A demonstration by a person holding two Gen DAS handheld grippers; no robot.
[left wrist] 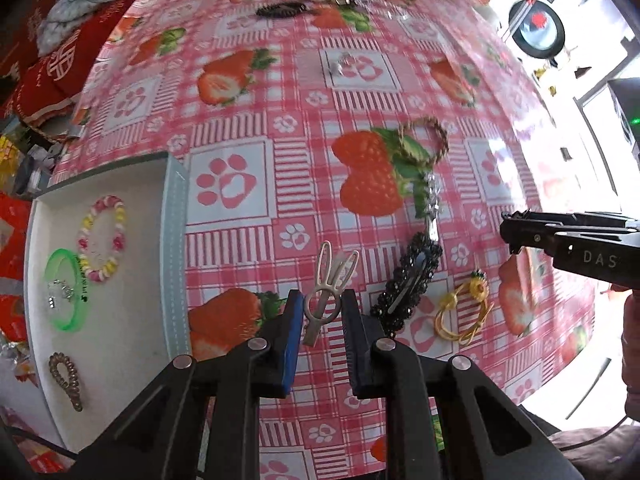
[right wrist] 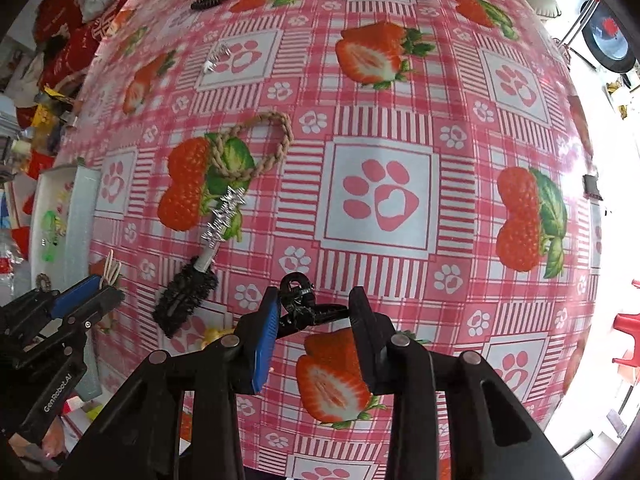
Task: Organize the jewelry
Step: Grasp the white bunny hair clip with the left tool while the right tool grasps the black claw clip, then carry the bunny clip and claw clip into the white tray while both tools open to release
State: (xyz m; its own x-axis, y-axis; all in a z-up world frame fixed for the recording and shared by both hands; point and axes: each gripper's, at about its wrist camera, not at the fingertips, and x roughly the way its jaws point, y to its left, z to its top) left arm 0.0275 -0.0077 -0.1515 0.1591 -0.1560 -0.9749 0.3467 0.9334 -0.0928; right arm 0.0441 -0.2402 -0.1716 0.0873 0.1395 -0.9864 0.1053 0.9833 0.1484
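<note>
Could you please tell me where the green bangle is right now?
In the left wrist view, the green bangle lies in the white tray at far left, overlapping the pastel bead bracelet.

Bracelets point(left wrist: 102, 238) in the tray point(left wrist: 176, 216) at the worktop's point(left wrist: 360, 92) left edge, hair clips point(left wrist: 408, 284) scattered rightward beside a rope loop point(left wrist: 424, 140).

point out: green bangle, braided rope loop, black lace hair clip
green bangle point(left wrist: 60, 258): left wrist view, upper rim.
braided rope loop point(right wrist: 285, 130): right wrist view, right side of loop.
black lace hair clip point(right wrist: 180, 304): right wrist view, middle of body.
</note>
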